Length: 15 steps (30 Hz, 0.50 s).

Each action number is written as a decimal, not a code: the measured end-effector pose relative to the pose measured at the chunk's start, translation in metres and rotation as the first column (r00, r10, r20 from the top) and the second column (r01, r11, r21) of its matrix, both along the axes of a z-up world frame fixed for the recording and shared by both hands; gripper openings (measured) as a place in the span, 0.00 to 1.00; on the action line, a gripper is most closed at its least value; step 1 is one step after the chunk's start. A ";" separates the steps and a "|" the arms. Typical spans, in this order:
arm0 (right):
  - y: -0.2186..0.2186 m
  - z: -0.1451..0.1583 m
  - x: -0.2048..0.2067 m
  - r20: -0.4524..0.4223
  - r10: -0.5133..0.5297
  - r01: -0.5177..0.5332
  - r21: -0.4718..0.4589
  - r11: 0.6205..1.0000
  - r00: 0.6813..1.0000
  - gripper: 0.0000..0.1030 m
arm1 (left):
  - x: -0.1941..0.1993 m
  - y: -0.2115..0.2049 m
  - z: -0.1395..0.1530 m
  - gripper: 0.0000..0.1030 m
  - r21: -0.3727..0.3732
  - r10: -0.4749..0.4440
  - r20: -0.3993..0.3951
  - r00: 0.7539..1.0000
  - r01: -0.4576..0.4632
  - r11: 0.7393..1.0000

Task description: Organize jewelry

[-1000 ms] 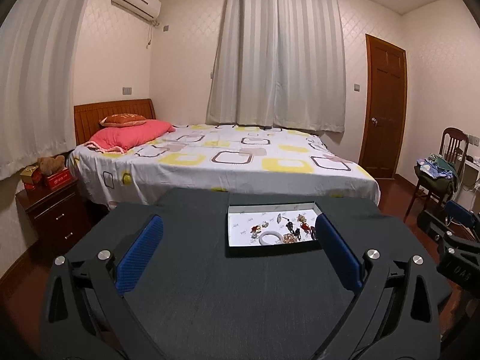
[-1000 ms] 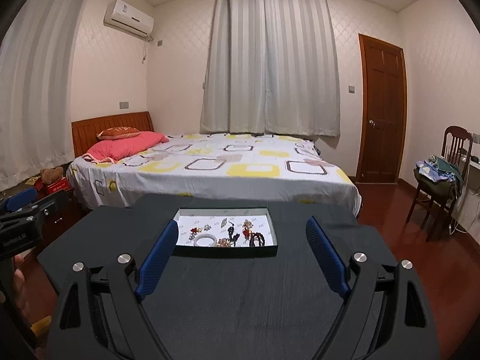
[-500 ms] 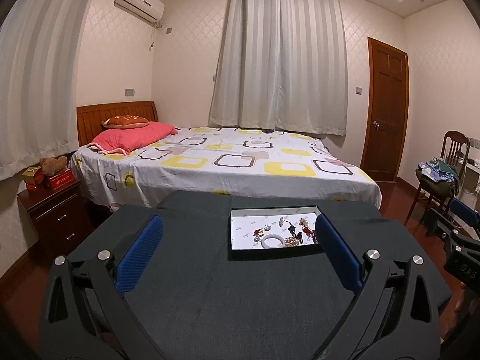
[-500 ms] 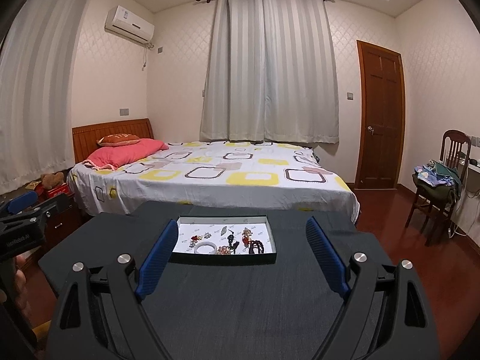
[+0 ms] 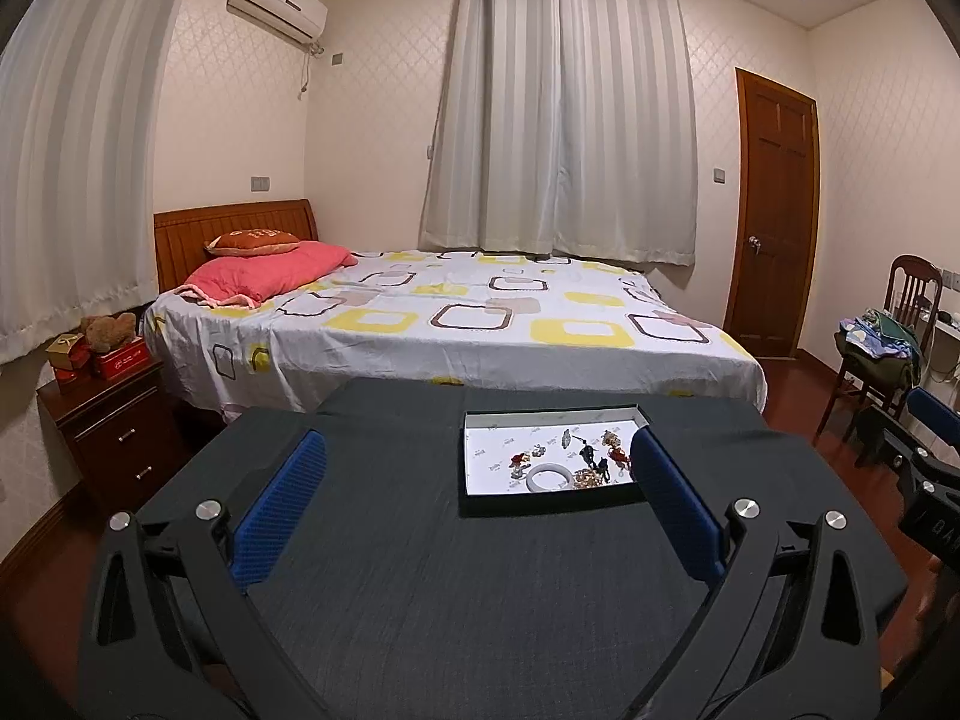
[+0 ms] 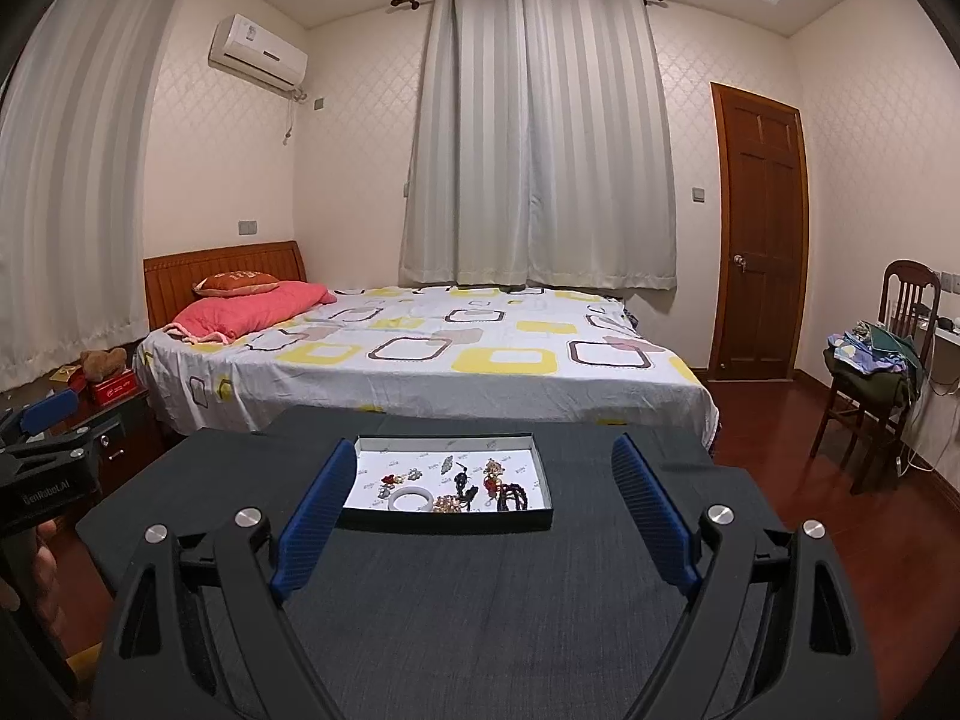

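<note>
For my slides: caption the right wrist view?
Open right gripper facing a jewelry tray on a dark table.

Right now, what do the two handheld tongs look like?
Both match: the left tongs and right tongs have matte black angular frames with triangular cut-outs, round silver bolt heads at the pivots, and ribbed blue pads lining the fingers. White lettering marks the left one's black body, seen from the right wrist camera.

In the left wrist view, the left gripper's blue pad covers the right end of the jewelry tray; the small jewelry pieces are too tiny to identify. The right gripper is cut off by the frame's right edge
</note>
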State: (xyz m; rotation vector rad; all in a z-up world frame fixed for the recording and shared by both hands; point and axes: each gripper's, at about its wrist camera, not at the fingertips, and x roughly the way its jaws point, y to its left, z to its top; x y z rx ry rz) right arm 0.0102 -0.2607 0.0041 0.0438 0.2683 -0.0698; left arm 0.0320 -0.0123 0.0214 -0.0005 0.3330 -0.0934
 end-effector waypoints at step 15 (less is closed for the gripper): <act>0.000 0.000 -0.001 0.002 0.004 -0.004 0.001 1.000 1.000 0.82 | 0.005 0.006 -0.010 0.96 0.014 0.023 -0.014 1.000 -0.023 1.000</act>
